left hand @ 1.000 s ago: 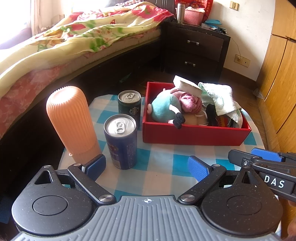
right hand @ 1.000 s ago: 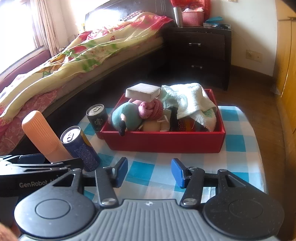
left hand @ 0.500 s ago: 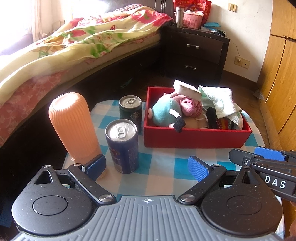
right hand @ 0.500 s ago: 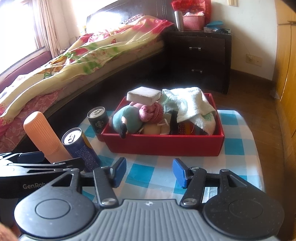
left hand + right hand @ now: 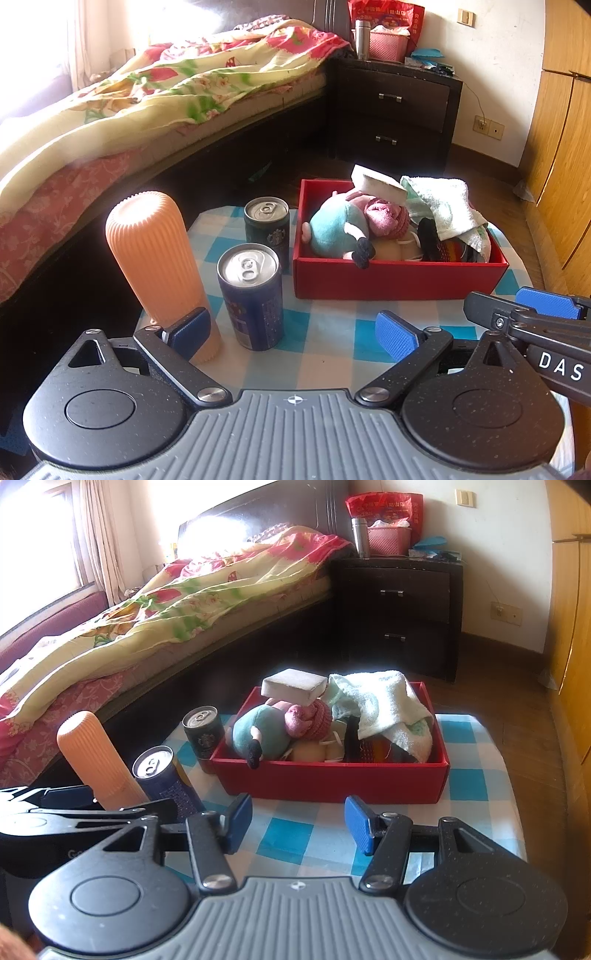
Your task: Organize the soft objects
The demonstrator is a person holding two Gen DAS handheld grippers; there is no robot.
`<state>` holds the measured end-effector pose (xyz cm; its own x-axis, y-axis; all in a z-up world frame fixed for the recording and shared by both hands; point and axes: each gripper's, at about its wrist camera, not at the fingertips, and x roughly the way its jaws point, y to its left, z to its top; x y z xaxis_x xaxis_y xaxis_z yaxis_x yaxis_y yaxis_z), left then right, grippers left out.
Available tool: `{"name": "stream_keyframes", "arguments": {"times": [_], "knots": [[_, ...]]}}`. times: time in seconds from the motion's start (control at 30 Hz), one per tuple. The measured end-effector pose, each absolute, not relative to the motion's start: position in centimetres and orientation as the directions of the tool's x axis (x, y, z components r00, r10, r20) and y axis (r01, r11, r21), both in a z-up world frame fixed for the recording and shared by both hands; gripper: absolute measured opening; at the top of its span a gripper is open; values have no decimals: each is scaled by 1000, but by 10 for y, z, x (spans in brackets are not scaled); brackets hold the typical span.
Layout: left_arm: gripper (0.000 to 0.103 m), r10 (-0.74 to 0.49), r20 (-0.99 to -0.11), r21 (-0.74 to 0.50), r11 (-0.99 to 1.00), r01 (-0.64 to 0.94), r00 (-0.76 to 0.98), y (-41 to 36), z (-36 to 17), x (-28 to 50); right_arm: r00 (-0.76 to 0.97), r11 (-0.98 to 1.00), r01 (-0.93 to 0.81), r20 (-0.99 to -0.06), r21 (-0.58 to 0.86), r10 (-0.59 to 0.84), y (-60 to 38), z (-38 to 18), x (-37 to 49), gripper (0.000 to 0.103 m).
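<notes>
A red box [image 5: 399, 282] [image 5: 332, 781] stands on the checked table and holds soft things: a teal and pink plush toy [image 5: 343, 227] [image 5: 266, 733], a white sponge [image 5: 376, 181] [image 5: 293, 685] on top, a pale towel [image 5: 443, 205] [image 5: 384, 705] and dark cloth items. My left gripper [image 5: 293, 330] is open and empty, low over the table in front of the box. My right gripper [image 5: 297, 823] is open and empty, also in front of the box; it shows at the right edge of the left wrist view [image 5: 524, 314].
An orange ribbed bottle [image 5: 159, 266] [image 5: 98, 757], a blue can [image 5: 251, 295] [image 5: 162, 779] and a dark green can [image 5: 267, 227] [image 5: 205, 734] stand left of the box. A bed [image 5: 147, 110] and a dark nightstand [image 5: 399, 114] lie beyond. A wooden wardrobe [image 5: 561, 147] is on the right.
Both grippers have drawn back and risen slightly from the box, so it looks smaller and lower. Both stay open and empty. Nothing on the table moved.
</notes>
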<state>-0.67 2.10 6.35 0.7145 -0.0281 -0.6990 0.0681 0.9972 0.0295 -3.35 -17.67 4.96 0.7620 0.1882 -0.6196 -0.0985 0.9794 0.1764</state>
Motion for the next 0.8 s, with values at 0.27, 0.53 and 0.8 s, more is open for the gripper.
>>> {"name": "stream_keyframes", "arguments": {"times": [0.27, 0.53, 0.8], "knots": [[96, -16, -694, 39, 997, 59, 720, 22, 64, -7, 766, 978, -100, -614, 182, 192, -177, 49, -35, 34], [96, -10, -691, 46, 997, 58, 723, 21, 64, -8, 767, 979, -99, -614, 178, 189, -177, 50, -36, 34], [97, -21, -690, 33, 998, 60, 724, 21, 66, -7, 776, 978, -94, -602, 186, 189, -178, 50, -37, 34]]}}
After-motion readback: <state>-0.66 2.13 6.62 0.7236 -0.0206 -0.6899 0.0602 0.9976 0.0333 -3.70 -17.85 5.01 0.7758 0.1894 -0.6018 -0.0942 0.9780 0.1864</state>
